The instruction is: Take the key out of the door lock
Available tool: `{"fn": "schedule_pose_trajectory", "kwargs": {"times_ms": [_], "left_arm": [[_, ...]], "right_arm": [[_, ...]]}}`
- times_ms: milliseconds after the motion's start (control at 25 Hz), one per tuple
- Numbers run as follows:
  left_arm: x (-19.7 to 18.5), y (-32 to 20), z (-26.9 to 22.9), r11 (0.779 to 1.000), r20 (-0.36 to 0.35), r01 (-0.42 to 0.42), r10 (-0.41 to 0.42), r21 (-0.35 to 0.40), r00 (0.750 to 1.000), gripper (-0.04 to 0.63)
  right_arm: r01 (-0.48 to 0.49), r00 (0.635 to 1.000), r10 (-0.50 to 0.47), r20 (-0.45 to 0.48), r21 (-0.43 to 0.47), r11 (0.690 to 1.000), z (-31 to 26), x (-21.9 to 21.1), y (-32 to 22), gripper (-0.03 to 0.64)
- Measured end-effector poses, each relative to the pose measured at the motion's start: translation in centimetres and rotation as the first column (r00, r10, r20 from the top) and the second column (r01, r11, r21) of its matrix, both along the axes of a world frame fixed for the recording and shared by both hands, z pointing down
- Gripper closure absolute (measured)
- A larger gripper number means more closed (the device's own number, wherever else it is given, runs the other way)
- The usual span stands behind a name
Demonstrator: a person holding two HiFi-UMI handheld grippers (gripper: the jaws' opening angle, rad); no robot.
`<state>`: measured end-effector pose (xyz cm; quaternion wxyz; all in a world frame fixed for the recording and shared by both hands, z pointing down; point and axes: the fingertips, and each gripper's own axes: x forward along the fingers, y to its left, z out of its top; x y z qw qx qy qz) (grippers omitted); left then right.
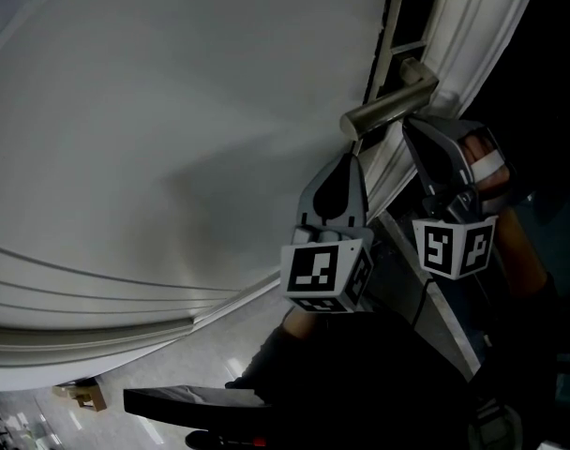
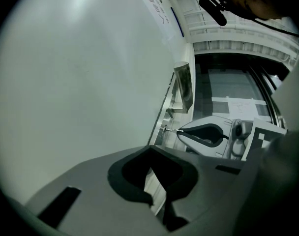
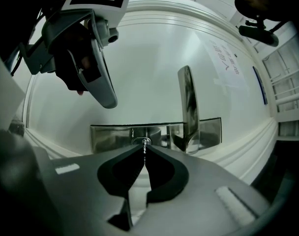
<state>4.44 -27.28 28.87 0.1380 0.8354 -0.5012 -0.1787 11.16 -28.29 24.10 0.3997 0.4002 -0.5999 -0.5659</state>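
The left gripper (image 2: 150, 150) comes nearest, its jaws pressed together with nothing between them, just beside the right one. The right gripper (image 3: 144, 147) pinches the key (image 3: 144, 152) at its jaw tips. The key's far end sits in the lock cylinder (image 3: 144, 141). That cylinder is set in a shiny metal plate (image 3: 110, 137), with the lever handle (image 3: 188, 102) next to it on the white door (image 3: 154, 53).
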Motion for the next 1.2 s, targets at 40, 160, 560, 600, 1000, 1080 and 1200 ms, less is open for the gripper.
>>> {"fn": "schedule_pose_trajectory", "kwargs": {"times_ms": [40,160,560,600,1000,1080,1200], "left_arm": [[-0.01,0.02,-0.01,1.000,0.000,0.000,0.000,0.001,1.000,0.595],[0.11,0.12,-0.11,1.000,-0.001,-0.006,0.006,0.005,1.000,0.595],[0.21,0.16,-0.25,1.000,-0.006,-0.014,0.014,0.008,1.000,0.595],[0.18,0.17,-0.37,1.000,-0.008,-0.013,0.013,0.015,1.000,0.595],[-0.30,-0.04,-0.36,1.000,-0.016,-0.004,0.004,0.016,1.000,0.595],[-0.54,0.01,-0.32,1.000,-0.021,0.003,-0.002,0.011,1.000,0.595],[-0.65,-0.09,-0.37,1.000,-0.023,0.007,-0.006,0.011,1.000,0.595]], "right_arm": [[0.000,1.000,0.000,-0.001,0.000,1.000,0.00,-0.02,0.00,0.606],[-0.003,1.000,0.003,-0.003,0.000,1.000,0.00,-0.04,0.03,0.606],[-0.006,1.000,0.006,-0.012,-0.002,1.000,-0.13,-0.10,0.20,0.606],[-0.008,1.000,0.007,-0.013,-0.003,1.000,-0.13,-0.10,0.25,0.606],[-0.010,1.000,0.010,-0.015,-0.004,1.000,-0.07,-0.15,0.20,0.606],[-0.009,1.000,0.009,-0.016,-0.003,1.000,-0.15,-0.23,0.25,0.606],[-0.007,1.000,0.007,-0.017,-0.004,1.000,-0.15,-0.21,0.18,0.606]]}}
